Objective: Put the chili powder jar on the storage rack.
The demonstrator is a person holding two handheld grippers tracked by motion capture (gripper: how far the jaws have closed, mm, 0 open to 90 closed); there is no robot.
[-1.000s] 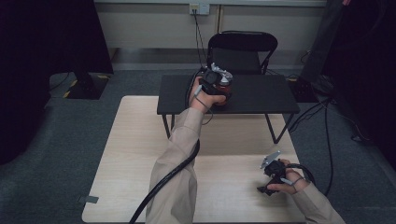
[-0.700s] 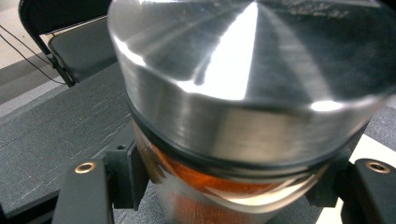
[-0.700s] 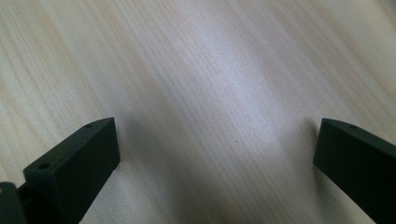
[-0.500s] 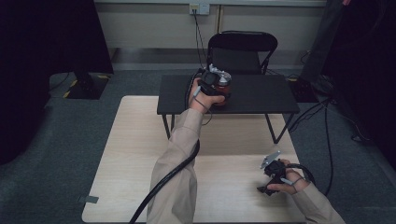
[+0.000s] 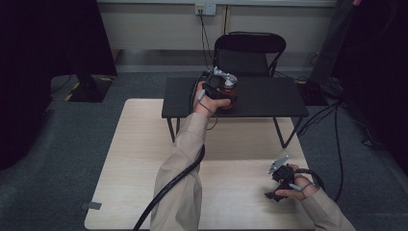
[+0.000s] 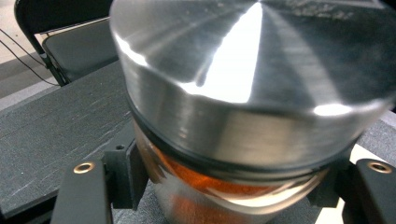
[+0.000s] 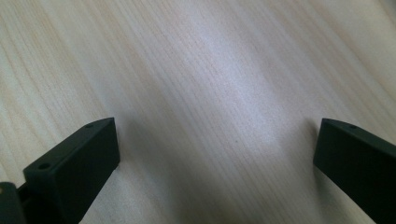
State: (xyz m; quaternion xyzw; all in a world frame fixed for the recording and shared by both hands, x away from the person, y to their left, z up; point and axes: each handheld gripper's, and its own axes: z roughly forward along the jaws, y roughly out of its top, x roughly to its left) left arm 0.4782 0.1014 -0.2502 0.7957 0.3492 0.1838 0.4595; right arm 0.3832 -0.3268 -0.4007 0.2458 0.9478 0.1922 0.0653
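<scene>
Lab: dark curtains (image 5: 48,57), folding chair (image 5: 250,55)

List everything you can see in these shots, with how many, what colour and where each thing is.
jar: one, glass with orange-red contents and a brushed metal lid, on the black table, between the left gripper's jaws
black table: one, black, low, standing on the far part of the wooden table
wooden table: one, light wood, in front of the person
folding chair: one, black, behind the black table
wall socket: one, pale, on the far wall, cables hanging from it
left gripper: one, black, jaws shut on the jar
right gripper: one, black, jaws open over bare wood at the near right
sleeves: two, beige
</scene>
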